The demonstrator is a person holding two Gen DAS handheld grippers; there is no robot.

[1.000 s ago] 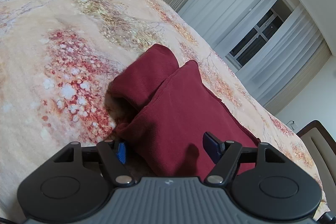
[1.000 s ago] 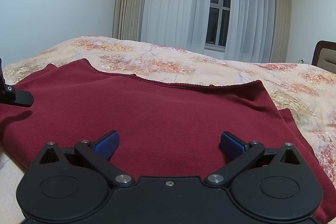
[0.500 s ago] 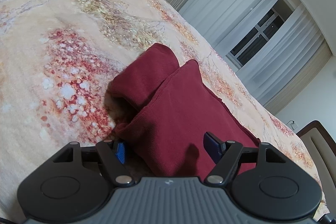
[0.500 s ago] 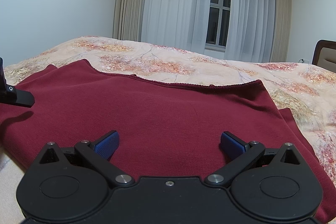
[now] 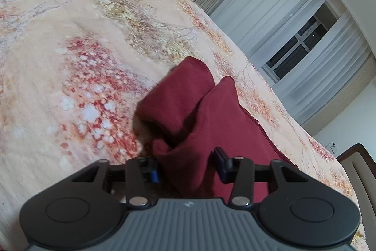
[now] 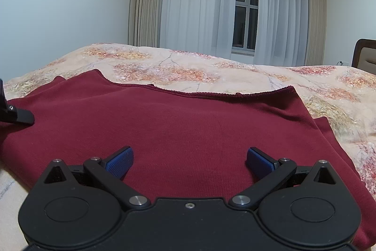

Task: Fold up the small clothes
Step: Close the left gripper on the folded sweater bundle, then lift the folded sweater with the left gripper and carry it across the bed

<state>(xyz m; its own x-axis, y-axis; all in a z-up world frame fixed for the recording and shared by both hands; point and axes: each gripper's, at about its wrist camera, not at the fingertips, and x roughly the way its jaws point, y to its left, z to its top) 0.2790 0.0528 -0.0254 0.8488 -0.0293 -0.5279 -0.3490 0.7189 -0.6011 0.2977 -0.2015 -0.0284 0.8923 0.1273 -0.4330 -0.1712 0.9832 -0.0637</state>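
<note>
The near edge of the maroon garment lies hidden behind the left gripper body; whether the closing jaws press the bunched fold between them cannot be told. The sleeve edge is blurred. In the right wrist view, the picture's left edge cuts off the left gripper. The headboard is cut off at right.

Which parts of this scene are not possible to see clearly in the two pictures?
- Near edge of the dark red garment: right wrist view, hidden behind the right tongs body.
- Left tongs, closing with a fabric bunch between: left wrist view; pad contact unclear, cloth covers the pads.
- Sleeve far end: left wrist view, blurred.
- Headboard: cut off by the frame edge.
- Left tongs in right wrist view: only a tip shows.
</note>
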